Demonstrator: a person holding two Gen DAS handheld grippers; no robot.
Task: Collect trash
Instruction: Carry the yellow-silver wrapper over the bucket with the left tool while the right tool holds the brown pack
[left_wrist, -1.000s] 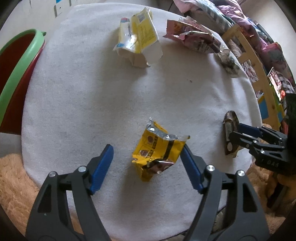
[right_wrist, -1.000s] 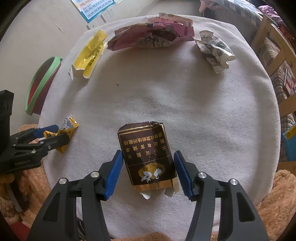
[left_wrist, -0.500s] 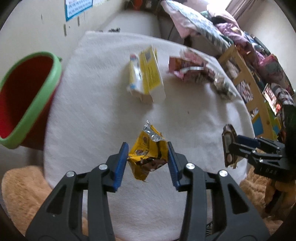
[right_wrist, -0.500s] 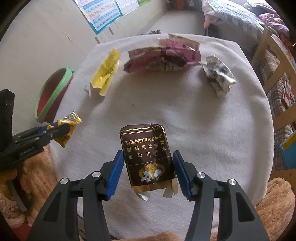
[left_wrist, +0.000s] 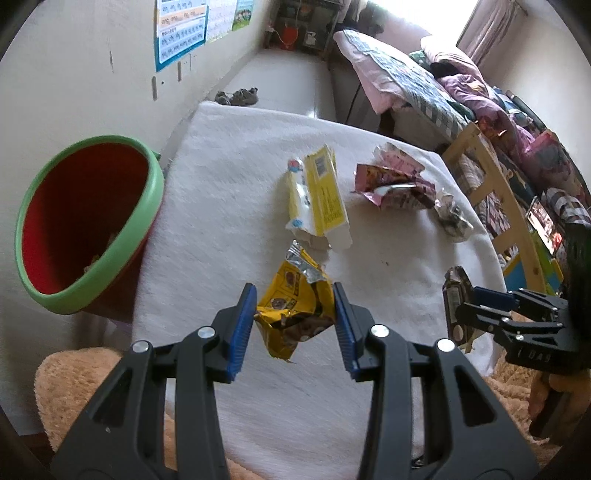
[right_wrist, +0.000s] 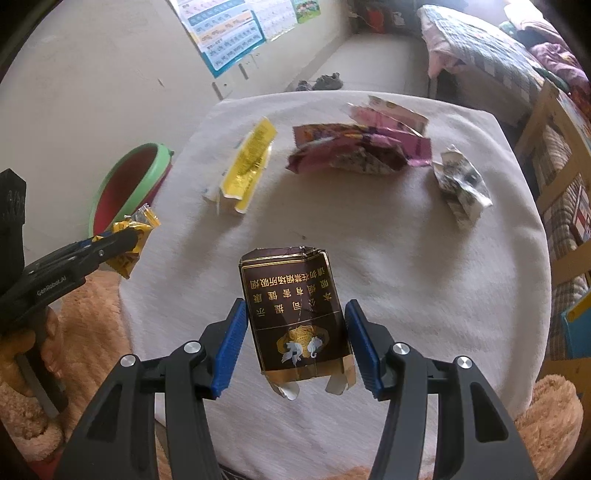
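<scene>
The left claw (left_wrist: 294, 312) is pinching a yellow snack wrapper (left_wrist: 295, 314) between its blue pads, raised off the white surface (left_wrist: 229, 206); the red bin (left_wrist: 85, 225) is sitting to its left; the right claw (right_wrist: 295, 341) is gripping a brown cigarette pack (right_wrist: 291, 310); a yellow carton (right_wrist: 247, 166) is lying ahead.

Cream wall with posters (left_wrist: 181, 31), cluttered bed (left_wrist: 424, 85), bright window

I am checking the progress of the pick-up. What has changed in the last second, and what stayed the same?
The left gripper closed on the yellow snack wrapper and lifted it off the white table, toward the red bin. The right gripper kept holding the dark cigarette pack, raising it. The other litter stayed put.
</scene>
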